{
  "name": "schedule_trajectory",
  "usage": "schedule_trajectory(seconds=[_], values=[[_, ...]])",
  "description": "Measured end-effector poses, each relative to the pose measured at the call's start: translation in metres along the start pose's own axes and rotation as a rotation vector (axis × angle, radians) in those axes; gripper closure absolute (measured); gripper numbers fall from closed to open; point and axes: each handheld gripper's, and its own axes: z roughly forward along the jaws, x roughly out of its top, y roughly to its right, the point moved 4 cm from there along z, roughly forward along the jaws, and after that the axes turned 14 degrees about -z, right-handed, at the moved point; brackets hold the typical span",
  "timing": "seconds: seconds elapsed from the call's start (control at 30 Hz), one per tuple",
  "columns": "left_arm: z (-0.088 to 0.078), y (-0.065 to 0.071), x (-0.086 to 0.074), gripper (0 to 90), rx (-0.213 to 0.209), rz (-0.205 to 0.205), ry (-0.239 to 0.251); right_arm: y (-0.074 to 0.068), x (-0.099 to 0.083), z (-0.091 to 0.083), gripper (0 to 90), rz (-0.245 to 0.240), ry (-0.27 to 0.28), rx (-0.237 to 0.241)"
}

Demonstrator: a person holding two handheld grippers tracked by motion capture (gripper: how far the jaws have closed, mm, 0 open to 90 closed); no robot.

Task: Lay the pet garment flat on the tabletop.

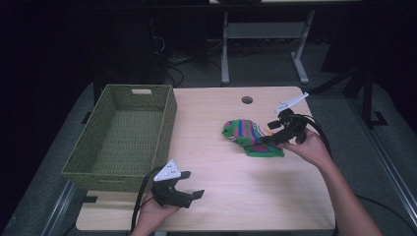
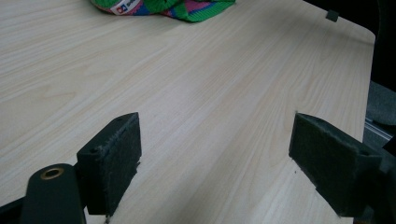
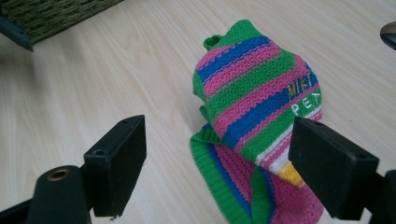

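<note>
where right gripper (image 1: 268, 139) overlaps, striped knit's (image 1: 248, 137) edge hidden, jaws apart

A small knitted garment (image 1: 251, 137), striped green, pink and blue with lettering near one edge, lies crumpled and partly folded on the worktop (image 1: 221, 196), right of centre.

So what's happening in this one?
A person works at a wooden table with a gripper in each hand. The right gripper is at the edge of a striped knit garment lying mid-table, its jaws open on either side of the fabric, nothing gripped yet. The left gripper rests open near the table's front edge, beside a green woven basket that looks empty.
</note>
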Motion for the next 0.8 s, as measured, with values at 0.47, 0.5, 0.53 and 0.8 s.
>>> schedule_trajectory(seconds=[0.47,0.5,0.53,0.8], values=[[-0.002,-0.002,0.002,16.6,-0.006,-0.007,0.012,0.022,0.016,0.027,20.3,0.031,-0.059,0.024],[-0.002,-0.002,0.002,16.6,-0.005,-0.006,0.011,0.023,0.016,0.029,20.4,0.031,-0.063,0.022],[-0.002,-0.002,0.002,16.6,-0.004,-0.006,0.011,0.025,0.015,0.032,20.4,0.03,-0.069,0.025],[-0.001,-0.003,0.001,16.6,0.004,0.003,0.002,0.028,0.01,0.055,21.1,0.021,-0.139,0.02]])
